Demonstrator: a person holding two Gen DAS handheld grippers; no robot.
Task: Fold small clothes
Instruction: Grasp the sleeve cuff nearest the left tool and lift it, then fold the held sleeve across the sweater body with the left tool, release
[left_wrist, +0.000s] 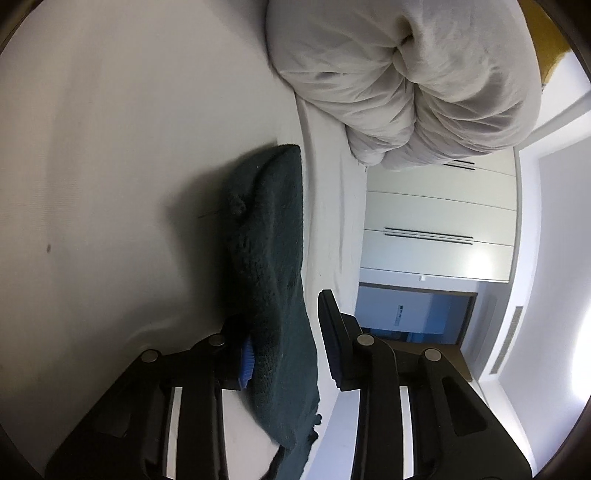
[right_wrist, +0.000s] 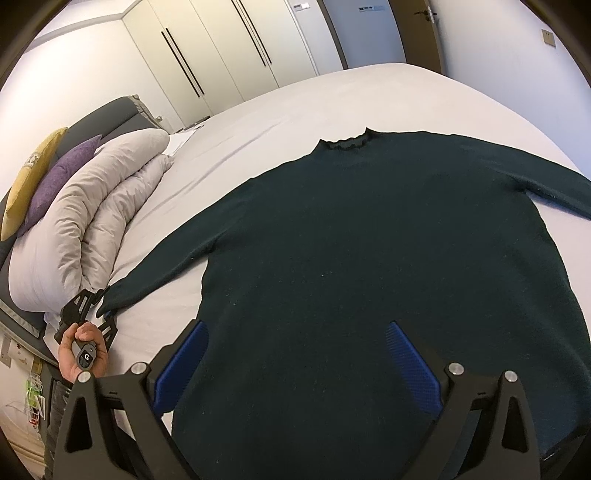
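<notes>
A: Where's the sweater (right_wrist: 369, 266)?
B: Flat on the bed (right_wrist: 295, 99). The left claw (left_wrist: 284, 343) straddles its sleeve cuff (right_wrist: 114, 295), not clamped; the right claw (right_wrist: 295, 362) is wide above the hem.

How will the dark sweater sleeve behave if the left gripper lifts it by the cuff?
Probably floppy: the knit sleeve lies limp and creased on the sheet. Likely it hangs down and tugs the sweater body; its fuzzy surface should grip well.

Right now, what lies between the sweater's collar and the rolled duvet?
Only bare white bedsheet between the sweater collar and the rolled duvet; the right wrist view shows it.
</notes>
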